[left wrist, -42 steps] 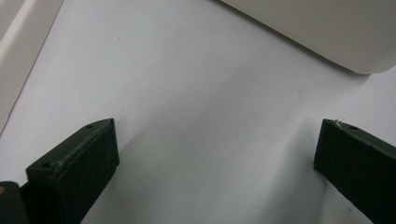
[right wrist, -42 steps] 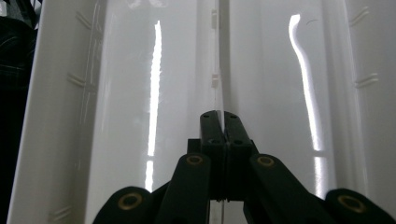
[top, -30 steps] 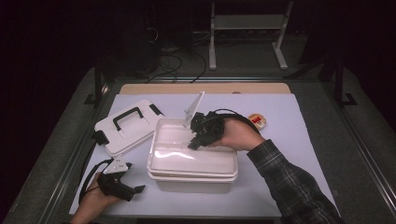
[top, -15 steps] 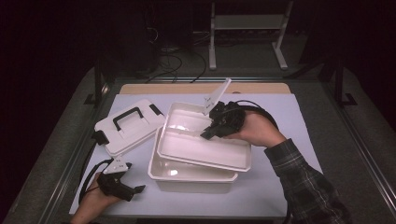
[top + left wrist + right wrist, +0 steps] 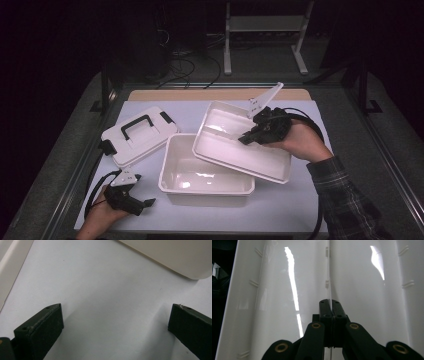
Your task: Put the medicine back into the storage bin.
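Above the white bin (image 5: 200, 177), my right hand-held gripper (image 5: 248, 139) clamps the inner tray (image 5: 235, 150), tilted over its right rim — left hand-held gripper (image 5: 145, 204) rests beside it, jaws apart; handled lid (image 5: 137, 135) lies behind-left.

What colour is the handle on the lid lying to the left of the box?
Black, on a white lid; the handle shows best in the high view.
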`<control>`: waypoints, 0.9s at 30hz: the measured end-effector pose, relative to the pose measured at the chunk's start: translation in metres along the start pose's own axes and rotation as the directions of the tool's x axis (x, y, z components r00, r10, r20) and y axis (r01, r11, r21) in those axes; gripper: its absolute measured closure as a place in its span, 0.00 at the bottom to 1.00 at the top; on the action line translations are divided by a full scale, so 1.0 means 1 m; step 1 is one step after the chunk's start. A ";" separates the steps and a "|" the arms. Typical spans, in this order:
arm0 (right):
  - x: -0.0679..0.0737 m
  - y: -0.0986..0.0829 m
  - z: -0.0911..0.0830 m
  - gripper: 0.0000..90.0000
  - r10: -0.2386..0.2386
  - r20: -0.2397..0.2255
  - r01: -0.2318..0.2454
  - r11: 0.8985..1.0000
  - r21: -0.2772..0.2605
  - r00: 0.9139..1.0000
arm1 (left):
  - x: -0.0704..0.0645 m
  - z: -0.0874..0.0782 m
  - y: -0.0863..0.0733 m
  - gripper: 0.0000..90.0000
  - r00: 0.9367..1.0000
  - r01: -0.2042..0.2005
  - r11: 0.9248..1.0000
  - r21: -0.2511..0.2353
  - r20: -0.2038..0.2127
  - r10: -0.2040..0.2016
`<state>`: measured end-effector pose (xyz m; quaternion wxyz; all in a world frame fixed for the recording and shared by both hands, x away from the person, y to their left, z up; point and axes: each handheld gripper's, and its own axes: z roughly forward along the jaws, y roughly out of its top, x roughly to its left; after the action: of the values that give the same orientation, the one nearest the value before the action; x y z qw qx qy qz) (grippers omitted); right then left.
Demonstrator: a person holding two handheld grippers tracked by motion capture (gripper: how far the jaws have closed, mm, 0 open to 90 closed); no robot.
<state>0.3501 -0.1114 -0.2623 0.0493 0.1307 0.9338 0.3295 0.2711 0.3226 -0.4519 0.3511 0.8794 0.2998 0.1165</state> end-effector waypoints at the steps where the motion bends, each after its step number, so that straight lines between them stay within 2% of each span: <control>1: 0.000 0.000 0.000 0.99 0.000 0.000 0.000 1.000 0.000 1.000 | 0.000 0.000 0.000 0.00 1.000 0.000 1.000 0.000 0.000 0.000; 4: -0.004 -0.014 -0.008 0.99 0.034 0.019 -0.033 0.999 -0.007 0.999 | 0.000 0.000 0.000 0.00 1.000 0.000 1.000 0.000 0.000 0.000; 7: -0.006 -0.020 -0.013 0.99 0.045 0.030 -0.045 0.999 -0.010 0.999 | 0.000 0.000 0.000 0.00 1.000 0.000 1.000 0.000 0.000 0.000; 8: -0.007 -0.028 -0.018 0.99 0.065 0.044 -0.064 0.998 -0.020 0.997 | 0.000 0.000 0.000 0.00 1.000 0.000 1.000 0.000 0.001 0.000; 15: -0.010 -0.052 -0.030 0.99 0.107 0.082 -0.105 0.994 -0.027 0.991 | 0.000 0.000 0.000 0.00 1.000 0.000 1.000 -0.001 -0.001 0.000; 18: -0.012 -0.071 -0.037 0.99 0.144 0.101 -0.141 0.989 -0.037 0.984 | 0.000 0.000 0.000 0.00 1.000 0.000 1.000 -0.002 -0.001 0.000; 19: -0.012 -0.071 -0.037 0.99 0.144 0.101 -0.141 0.989 -0.037 0.984 | 0.000 0.000 0.000 0.00 1.000 0.000 1.000 -0.002 -0.001 0.000; 20: -0.012 -0.082 -0.041 0.99 0.163 0.115 -0.158 0.986 -0.046 0.980 | 0.000 0.000 0.000 0.00 1.000 0.001 1.000 -0.001 -0.001 -0.001; 21: -0.012 -0.082 -0.041 0.99 0.163 0.115 -0.158 0.986 -0.046 0.980 | 0.000 0.000 0.000 0.00 1.000 0.001 1.000 -0.001 -0.001 -0.001; 24: -0.013 -0.102 -0.045 0.99 0.201 0.129 -0.195 0.979 -0.055 0.971 | 0.000 0.000 0.000 0.00 1.000 0.000 1.000 -0.001 -0.001 0.000; 25: -0.013 -0.102 -0.045 0.99 0.201 0.129 -0.195 0.979 -0.055 0.971 | 0.000 0.000 0.000 0.00 1.000 0.000 1.000 -0.002 0.000 0.000; 27: -0.012 -0.118 -0.047 0.99 0.236 0.144 -0.230 0.971 -0.057 0.961 | 0.000 0.000 0.000 0.00 1.000 -0.001 1.000 -0.001 0.000 0.001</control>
<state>0.3286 -0.2318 -0.3000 0.0827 0.2633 0.8988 0.3406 0.2710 0.3227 -0.4521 0.3513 0.8793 0.2994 0.1168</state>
